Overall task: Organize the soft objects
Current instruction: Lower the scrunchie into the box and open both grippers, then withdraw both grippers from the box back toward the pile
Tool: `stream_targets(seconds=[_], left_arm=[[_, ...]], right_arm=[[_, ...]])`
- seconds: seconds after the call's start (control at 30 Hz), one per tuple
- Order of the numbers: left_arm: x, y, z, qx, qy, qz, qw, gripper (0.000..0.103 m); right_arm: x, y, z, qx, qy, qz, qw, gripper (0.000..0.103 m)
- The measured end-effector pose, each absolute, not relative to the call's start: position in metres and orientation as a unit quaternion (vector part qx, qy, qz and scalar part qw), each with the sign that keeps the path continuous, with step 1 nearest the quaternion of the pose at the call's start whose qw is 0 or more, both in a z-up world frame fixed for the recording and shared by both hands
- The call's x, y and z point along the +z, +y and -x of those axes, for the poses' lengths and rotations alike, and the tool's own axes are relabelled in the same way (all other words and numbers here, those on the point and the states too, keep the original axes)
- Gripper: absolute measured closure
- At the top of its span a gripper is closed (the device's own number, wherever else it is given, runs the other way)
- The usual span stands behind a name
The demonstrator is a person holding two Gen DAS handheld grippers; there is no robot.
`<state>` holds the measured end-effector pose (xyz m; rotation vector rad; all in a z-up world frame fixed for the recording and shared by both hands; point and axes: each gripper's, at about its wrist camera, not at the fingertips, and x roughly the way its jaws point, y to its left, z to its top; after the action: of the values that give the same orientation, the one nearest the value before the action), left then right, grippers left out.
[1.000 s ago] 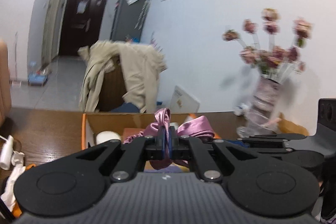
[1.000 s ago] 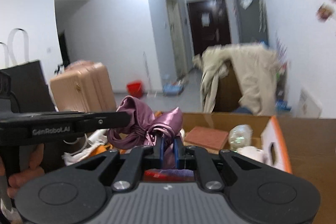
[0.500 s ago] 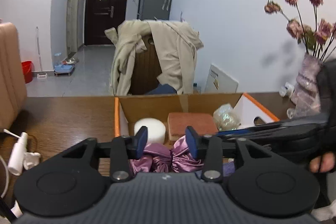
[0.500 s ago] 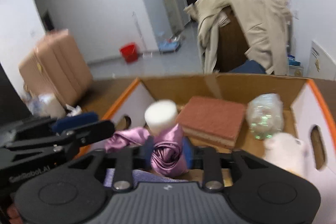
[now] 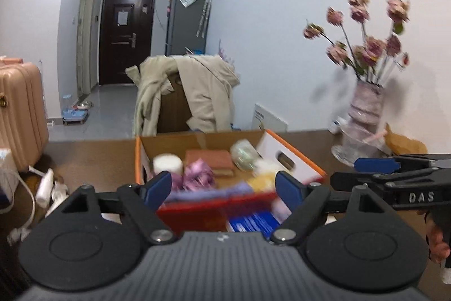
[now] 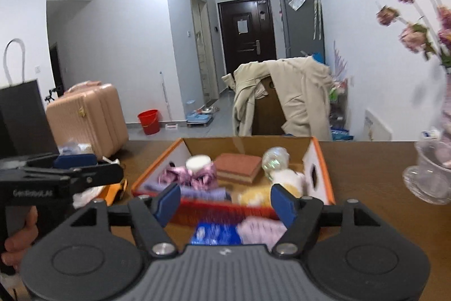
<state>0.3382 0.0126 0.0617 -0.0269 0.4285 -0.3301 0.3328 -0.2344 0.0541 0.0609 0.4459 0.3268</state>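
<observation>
Standing on the brown tabletop (image 6: 366,160), a glass vase (image 5: 363,117) of pink flowers rose to the right of the cardboard box (image 6: 318,157), with a pink suitcase (image 6: 87,114) and a coat-draped chair (image 5: 194,95) behind. Both the left gripper (image 5: 224,189) and right gripper (image 6: 225,200) were spread wide and held nothing, near the box. The purple satin cloth (image 6: 187,175), crumpled and glossy, lay inside the box beside a white roll (image 6: 198,162) and a brown sponge (image 6: 238,165).

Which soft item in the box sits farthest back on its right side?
The clear crinkly bundle, right of the brown sponge block; the white and yellow plush lie nearer.
</observation>
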Motion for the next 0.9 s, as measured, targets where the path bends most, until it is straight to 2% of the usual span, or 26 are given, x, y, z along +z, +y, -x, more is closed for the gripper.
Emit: stream_targets(seconds=[0.23,0.57,0.77,0.9], left_arm=[[0.054,-0.009,-0.296,-0.176,0.204,-0.002,0.963,0.015],[0.014,-0.01,-0.252,-0.16,0.261,0.023,0.952,0.012],[-0.01,-0.005,-0.219,-0.148,0.293,0.051,0.943,0.012],[-0.011,-0.014,-0.224,-0.151,0.293,0.047,0.943,0.012]], right_arm=[[0.028,-0.248,-0.257,0.146,0.229,-0.01,0.962,0.029],[-0.013,-0.26,-0.196,0.108,0.244,-0.016,0.963,0.029],[-0.031,-0.268,-0.172,0.102,0.263,-0.027,0.959,0.029],[-0.029,-0.273,-0.178,0.104,0.263,-0.026,0.959,0.031]])
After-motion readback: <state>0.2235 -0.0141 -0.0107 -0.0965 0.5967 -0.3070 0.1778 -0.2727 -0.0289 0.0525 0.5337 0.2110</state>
